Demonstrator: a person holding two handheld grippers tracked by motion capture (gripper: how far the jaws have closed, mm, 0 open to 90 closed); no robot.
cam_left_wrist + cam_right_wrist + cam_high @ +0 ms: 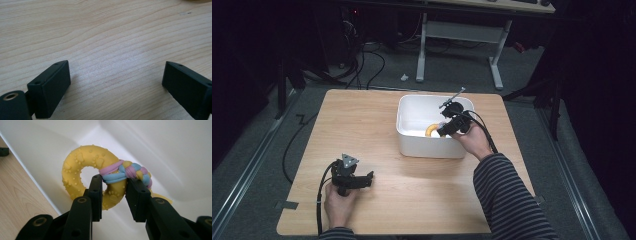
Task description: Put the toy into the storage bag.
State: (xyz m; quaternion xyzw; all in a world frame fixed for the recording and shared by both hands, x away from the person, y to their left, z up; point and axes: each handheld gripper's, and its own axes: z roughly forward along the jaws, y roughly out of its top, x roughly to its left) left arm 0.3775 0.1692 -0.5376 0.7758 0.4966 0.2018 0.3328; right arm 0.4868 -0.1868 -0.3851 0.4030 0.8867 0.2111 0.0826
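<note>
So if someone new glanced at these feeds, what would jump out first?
The yellow ring toy with its pink-and-blue braid, clamped by the right gripper inside the white bin at the table's far right. After that, the left gripper near the front left edge of the wooden table, fingers wide apart with nothing between them.

- The left gripper (371, 176) sits low in the left hand (338, 204), jaws wide apart.
- The right gripper (443, 131) points down, jaws pinched in, probably gripping.
</note>
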